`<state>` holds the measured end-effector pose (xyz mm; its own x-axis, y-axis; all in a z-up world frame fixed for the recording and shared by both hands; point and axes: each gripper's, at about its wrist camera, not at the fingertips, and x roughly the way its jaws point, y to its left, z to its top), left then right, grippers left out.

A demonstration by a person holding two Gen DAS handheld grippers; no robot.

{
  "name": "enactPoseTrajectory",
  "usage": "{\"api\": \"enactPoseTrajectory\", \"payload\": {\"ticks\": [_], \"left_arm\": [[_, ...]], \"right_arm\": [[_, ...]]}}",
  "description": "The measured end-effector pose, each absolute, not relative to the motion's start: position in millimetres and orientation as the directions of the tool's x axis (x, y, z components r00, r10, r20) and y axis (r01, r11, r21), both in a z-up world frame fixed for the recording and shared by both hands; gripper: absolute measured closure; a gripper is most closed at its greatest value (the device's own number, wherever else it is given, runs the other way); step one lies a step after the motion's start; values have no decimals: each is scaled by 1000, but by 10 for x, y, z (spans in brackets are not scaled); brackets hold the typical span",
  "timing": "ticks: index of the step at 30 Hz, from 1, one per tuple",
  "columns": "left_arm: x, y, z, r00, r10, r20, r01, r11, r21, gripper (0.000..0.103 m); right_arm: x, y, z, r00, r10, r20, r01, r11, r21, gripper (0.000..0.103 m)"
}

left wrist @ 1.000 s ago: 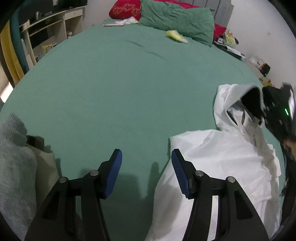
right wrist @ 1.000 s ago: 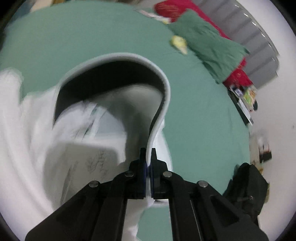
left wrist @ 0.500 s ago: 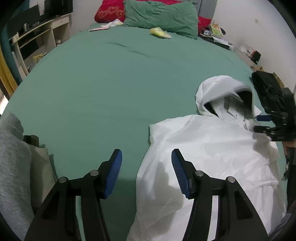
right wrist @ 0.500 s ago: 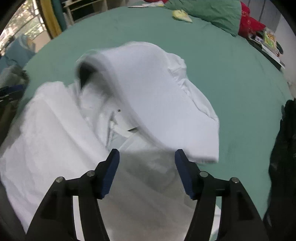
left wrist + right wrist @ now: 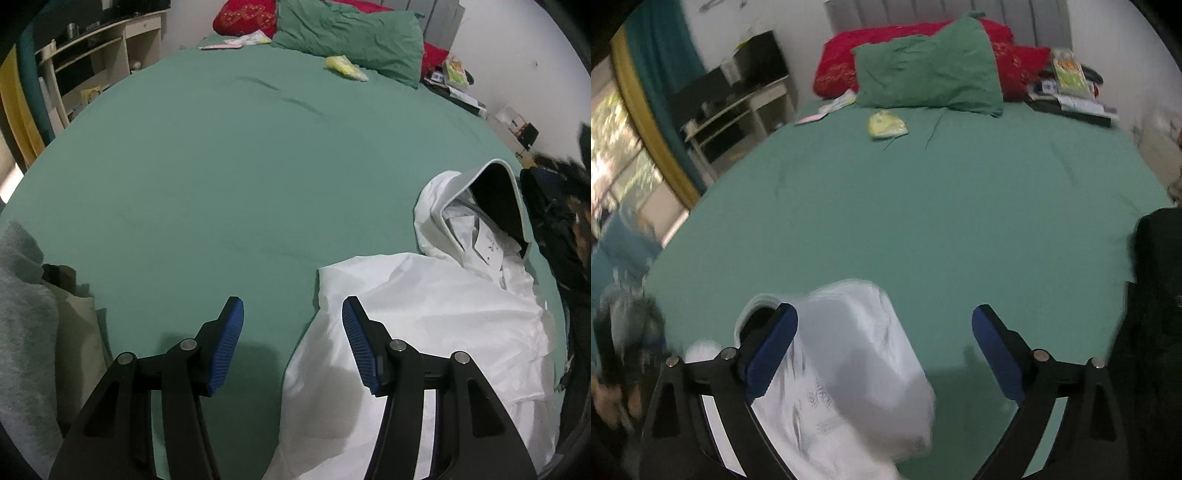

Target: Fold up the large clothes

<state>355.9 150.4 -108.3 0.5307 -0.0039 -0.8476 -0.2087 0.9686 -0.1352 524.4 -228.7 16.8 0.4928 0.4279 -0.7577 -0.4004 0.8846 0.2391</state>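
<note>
Both hand-held grippers are spread wide, gripping nothing: left hand-held gripper (image 5: 292,345) hovers over the green bed (image 5: 221,166) at the white hooded garment (image 5: 424,314)'s edge, right hand-held gripper (image 5: 884,354) above its blurred hood (image 5: 857,354).

left gripper (image 5: 291,321) jaws apart, right gripper (image 5: 884,332) apparently spread wide, both empty

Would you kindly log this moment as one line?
left hand-held gripper: open, empty | right hand-held gripper: open, empty | white hooded jacket: unfolded on green bedsheet
</note>
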Motion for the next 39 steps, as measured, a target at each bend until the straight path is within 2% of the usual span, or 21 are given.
{"api": "enactPoseTrajectory", "payload": {"ticks": [2, 6, 11, 15, 21, 27, 30, 34, 36, 38, 39], "left_arm": [[3571, 1473, -1115, 525, 0, -851, -196, 973, -121, 44], [3576, 1433, -1177, 511, 5, -859, -175, 980, -99, 44], [3552, 1408, -1211, 499, 3, -867, -160, 983, -89, 44], [3490, 1373, -1200, 500, 1, -866, -141, 987, -81, 44], [3453, 1356, -1220, 493, -2, -870, -125, 989, -73, 44], [3431, 1357, -1253, 484, -10, -875, -112, 991, -73, 44], [3412, 1337, -1255, 479, -12, -878, -105, 992, -71, 44], [3396, 1298, -1242, 480, -21, -877, -88, 993, -72, 44], [3378, 1282, -1244, 481, -23, -876, -82, 994, -71, 44], [3369, 1286, -1252, 479, -24, -878, -79, 994, -70, 44], [3358, 1296, -1258, 477, -22, -879, -80, 994, -69, 44]], "right_arm": [[5424, -2107, 64, 461, 458, -760, -424, 866, 264, 4], [5565, -1649, -323, 277, 425, -862, -533, 814, 231, 2], [5242, -1320, -652, 64, 415, -907, -678, 685, 266, 2], [4994, -1169, -855, -21, 329, -944, -757, 612, 230, 1], [4992, -1035, -832, -40, 279, -959, -753, 622, 213, 1], [4755, -591, -854, 68, 143, -987, -910, 415, -3, 1], [4718, -426, -991, 29, 147, -989, -923, 383, 29, 0], [4717, -355, -1004, 14, 151, -988, -896, 441, 54, 1], [4631, -328, -968, 9, 136, -991, -896, 442, 53, 12], [4514, -254, -895, -4, 141, -990, -903, 425, 64, 40], [4444, -249, -851, 1, 138, -990, -909, 414, 57, 44]]}}
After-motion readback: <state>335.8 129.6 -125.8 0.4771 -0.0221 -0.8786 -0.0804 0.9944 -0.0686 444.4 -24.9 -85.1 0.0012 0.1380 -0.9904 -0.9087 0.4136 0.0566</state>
